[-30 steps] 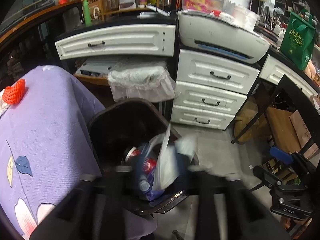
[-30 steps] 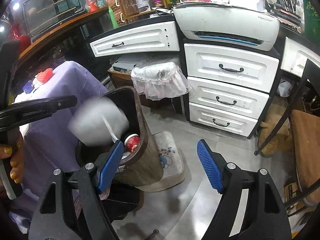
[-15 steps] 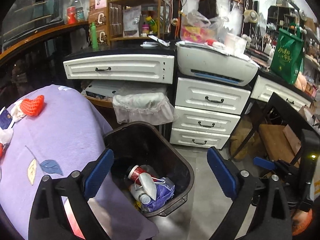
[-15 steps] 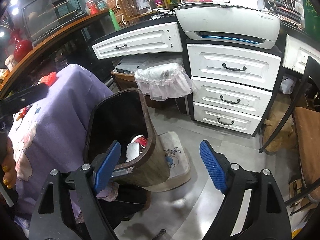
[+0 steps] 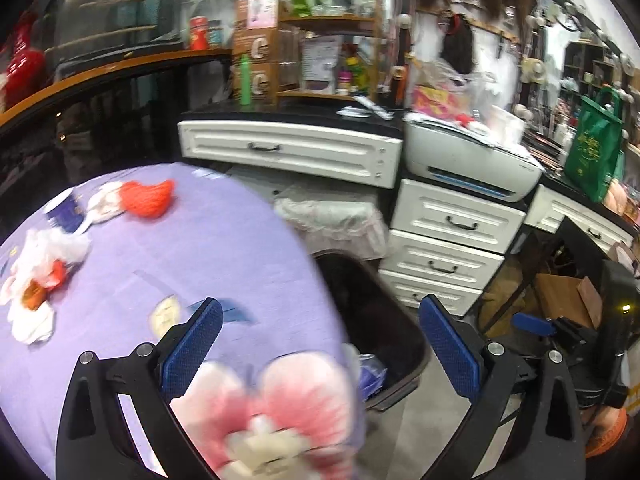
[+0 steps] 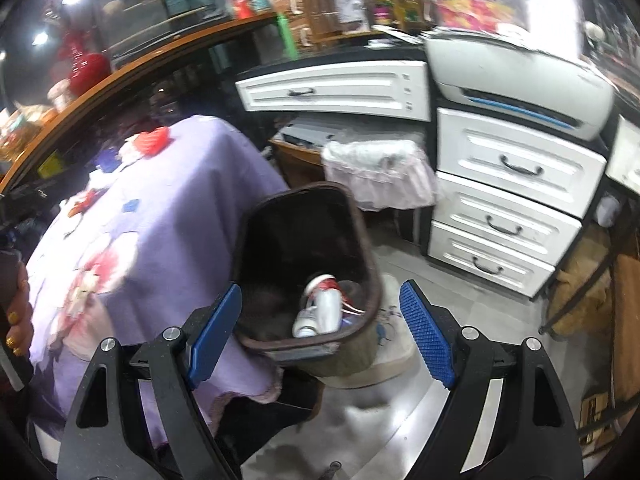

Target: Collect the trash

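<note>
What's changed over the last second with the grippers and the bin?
The left gripper let go of the white and blue trash it held over the dark plastic bin; its jaws are opening, empty, and its view has swung from the bin to the purple tablecloth. The right gripper stayed open and empty. The red mesh piece and white scraps remain on the table.

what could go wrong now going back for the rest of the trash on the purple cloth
The trash bin stands close against the draped purple tablecloth; a low swing could knock it or snag the cloth. The remaining crumpled white wrappers and red mesh look light and loose, so they may slip from the left gripper on the way back. Both views are blurred, so aiming could be off.
</note>
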Tool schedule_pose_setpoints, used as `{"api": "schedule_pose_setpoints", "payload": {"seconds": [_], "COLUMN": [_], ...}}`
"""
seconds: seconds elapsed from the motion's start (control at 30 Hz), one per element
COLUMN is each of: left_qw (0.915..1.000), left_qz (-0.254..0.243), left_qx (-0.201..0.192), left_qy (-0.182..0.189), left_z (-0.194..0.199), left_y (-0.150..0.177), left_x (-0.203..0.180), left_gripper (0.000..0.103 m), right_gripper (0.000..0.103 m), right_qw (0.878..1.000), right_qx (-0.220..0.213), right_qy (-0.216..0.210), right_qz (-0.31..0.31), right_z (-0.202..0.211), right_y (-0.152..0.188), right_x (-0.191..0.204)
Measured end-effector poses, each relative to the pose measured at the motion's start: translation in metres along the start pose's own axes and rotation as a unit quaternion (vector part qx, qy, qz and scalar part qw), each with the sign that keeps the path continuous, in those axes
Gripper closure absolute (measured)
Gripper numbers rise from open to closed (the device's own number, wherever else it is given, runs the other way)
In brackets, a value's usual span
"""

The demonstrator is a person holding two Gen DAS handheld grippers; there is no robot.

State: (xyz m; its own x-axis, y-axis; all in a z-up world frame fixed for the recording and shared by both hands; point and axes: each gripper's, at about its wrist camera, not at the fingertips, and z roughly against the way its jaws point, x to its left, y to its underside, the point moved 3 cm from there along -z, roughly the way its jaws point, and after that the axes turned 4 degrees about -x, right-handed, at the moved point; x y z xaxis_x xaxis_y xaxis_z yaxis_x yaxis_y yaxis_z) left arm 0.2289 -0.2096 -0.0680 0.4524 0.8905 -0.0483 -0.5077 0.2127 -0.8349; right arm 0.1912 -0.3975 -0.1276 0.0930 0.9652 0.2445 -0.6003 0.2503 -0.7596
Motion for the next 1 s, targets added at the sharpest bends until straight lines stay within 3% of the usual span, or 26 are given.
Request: {"api": "schedule_pose_setpoints", "payload": {"seconds": [0.33, 0.6, 0.8, 1.0], "left_qw": [0.9924, 0.9717, 0.9619, 0.9574], "left_qz": [0.052, 0.109, 0.126, 0.130], "left_qx": [0.013, 0.044, 0.083, 0.104], "left_qy": [-0.111, -0.205, -0.228, -0.236], "left_z": [0.033, 0.043, 0.019, 0.000], "left_y": [0.021, 0.035, 0.035, 0.038], "left_x": [0.107, 0.204, 0.252, 0.270], "left_gripper": [0.006, 0.006, 0.026, 0.049], "right_gripper": [0.022, 0.022, 0.022, 0.022], "right_qw": [0.996, 0.990, 0.986, 0.984], "right_qx": [0.004, 0.011, 0.012, 0.020], "right_qy": [-0.064, -0.109, -0.125, -0.127], "right_qz": [0.064, 0.093, 0.111, 0.127], "right_z": [-0.011, -0.022, -0.029, -0.034], "right_y": [-0.012, -0.026, -0.031, -0.028], "right_x": [0.081, 0.133, 0.164, 0.179]}}
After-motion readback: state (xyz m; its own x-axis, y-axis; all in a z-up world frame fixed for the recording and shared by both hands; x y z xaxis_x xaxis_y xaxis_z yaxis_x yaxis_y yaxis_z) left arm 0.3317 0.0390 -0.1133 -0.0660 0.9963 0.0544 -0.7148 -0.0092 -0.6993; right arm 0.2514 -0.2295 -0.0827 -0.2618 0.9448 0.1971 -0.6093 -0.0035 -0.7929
